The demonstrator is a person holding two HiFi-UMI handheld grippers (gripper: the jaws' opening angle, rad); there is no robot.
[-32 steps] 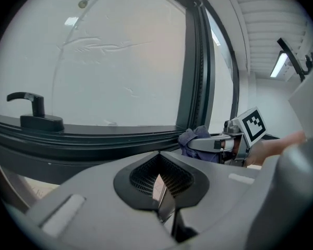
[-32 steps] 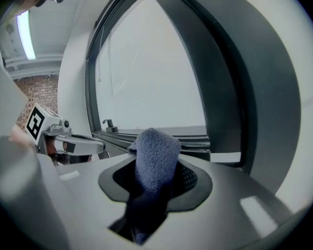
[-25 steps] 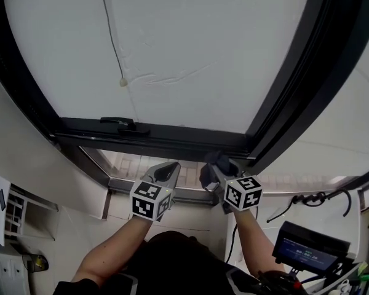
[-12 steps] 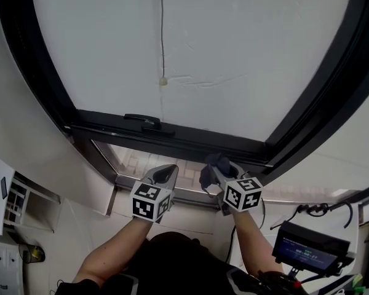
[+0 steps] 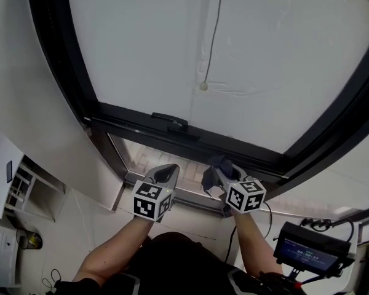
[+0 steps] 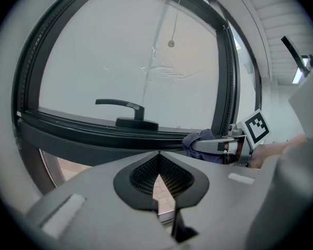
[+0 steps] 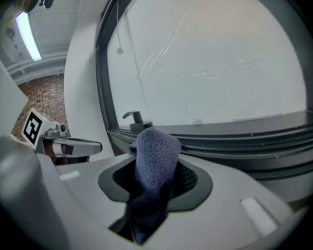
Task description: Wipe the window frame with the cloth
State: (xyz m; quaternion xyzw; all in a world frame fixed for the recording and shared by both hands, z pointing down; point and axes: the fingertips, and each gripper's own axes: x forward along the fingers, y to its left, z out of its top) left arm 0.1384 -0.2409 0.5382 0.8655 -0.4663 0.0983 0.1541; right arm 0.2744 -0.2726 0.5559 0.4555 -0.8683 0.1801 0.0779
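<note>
**Operator:** First, what is the status of the right gripper?

**Inspector:** The right gripper (image 5: 220, 171) has its fingers (image 7: 195, 181) clamped on the cloth (image 7: 156, 150). The cloth is dark blue. A folded end stands up past the fingertips, and the rest hangs down between them.

**Operator:** Where is the cloth relative to the frame?

**Inspector:** In the head view, the cloth sits just below the bottom rail of the black frame (image 5: 197, 141), near the frame's right corner. The left gripper view shows it just beside that rail. Contact cannot be confirmed from any view.

**Operator:** And the left gripper?

**Inspector:** The left gripper (image 6: 157, 161) has its fingers pressed together with nothing between them. It is held just beside the right gripper, on that gripper's left, and below the same rail.

**Operator:** What else is on the window?

**Inspector:** A black handle (image 6: 126, 108) is mounted on the bottom rail, left of the cloth, with its lever lying level. A thin cord (image 5: 213, 35) hangs in front of the white pane (image 5: 283, 54). The cord ends in a small bead (image 5: 203, 86) above the handle.
</note>
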